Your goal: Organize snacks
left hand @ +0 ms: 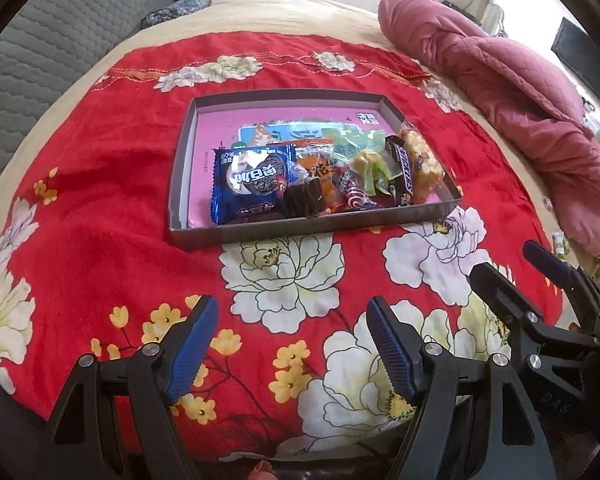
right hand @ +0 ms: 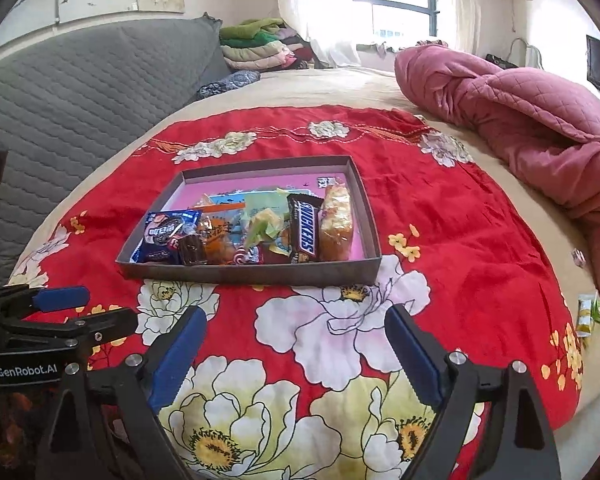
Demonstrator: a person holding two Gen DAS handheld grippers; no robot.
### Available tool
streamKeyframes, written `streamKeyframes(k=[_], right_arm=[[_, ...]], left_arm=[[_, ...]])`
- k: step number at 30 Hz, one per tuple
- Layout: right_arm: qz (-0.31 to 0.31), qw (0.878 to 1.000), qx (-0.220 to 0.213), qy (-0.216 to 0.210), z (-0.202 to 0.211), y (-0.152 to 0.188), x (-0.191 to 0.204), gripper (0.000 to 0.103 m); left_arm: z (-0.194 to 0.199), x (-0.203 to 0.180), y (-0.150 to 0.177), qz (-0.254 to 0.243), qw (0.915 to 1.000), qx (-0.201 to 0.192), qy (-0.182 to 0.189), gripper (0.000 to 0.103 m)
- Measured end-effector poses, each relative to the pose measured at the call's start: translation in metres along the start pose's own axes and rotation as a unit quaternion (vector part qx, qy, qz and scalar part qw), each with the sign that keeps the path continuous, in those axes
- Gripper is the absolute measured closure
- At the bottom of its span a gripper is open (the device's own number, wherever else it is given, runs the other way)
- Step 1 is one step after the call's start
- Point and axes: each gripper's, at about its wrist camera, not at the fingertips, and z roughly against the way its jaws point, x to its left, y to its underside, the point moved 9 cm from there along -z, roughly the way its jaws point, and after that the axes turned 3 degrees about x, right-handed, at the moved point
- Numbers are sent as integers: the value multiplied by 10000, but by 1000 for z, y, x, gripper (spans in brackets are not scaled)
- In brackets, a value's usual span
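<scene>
A shallow grey tray [left hand: 300,230] [right hand: 252,274] with a pink floor lies on a red floral cloth [left hand: 100,208] [right hand: 440,208]. Several snacks are crowded along its near side. Among them are a blue cookie pack [left hand: 252,184] [right hand: 164,236], a Snickers bar [left hand: 402,172] [right hand: 305,230] and a puffed rice bar [left hand: 422,160] [right hand: 338,220]. My left gripper [left hand: 291,308] [right hand: 110,305] hovers open over the cloth in front of the tray, nothing between its fingers. My right gripper [right hand: 296,314] [left hand: 508,262] stands beside it to the right, also open and empty.
A bunched pink quilt [left hand: 520,92] [right hand: 520,112] lies right of the cloth. A grey quilted cushion [left hand: 60,40] [right hand: 80,80] borders the left. Small green and yellow packets [right hand: 588,312] sit off the cloth's right edge. Folded clothes [right hand: 260,44] are stacked at the back.
</scene>
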Motion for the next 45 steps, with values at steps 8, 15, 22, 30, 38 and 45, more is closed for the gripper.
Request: streamKeyframes(k=[8, 15, 22, 30, 38, 45], right_arm=[[-81, 9999, 35, 89, 0, 2, -5, 12], [0, 9999, 23, 102, 2, 3, -1, 12], [14, 10000, -10, 82, 8, 3, 1, 12], [42, 10000, 0, 68, 9, 4, 2, 12], [59, 10000, 22, 73, 7, 5, 4, 12], [57, 10000, 18, 71, 7, 5, 4, 12]], left_arm=[[-4, 5, -1, 93, 9999, 25, -79, 26], [-4, 7, 0, 118, 9999, 45, -113, 26], [-3, 7, 7, 197, 9997, 128, -100, 26], [-1, 8, 5, 202, 9997, 83, -115, 26], [-3, 9, 5, 202, 9997, 103, -124, 26], [-3, 11, 4, 194, 9996, 108, -155, 26]])
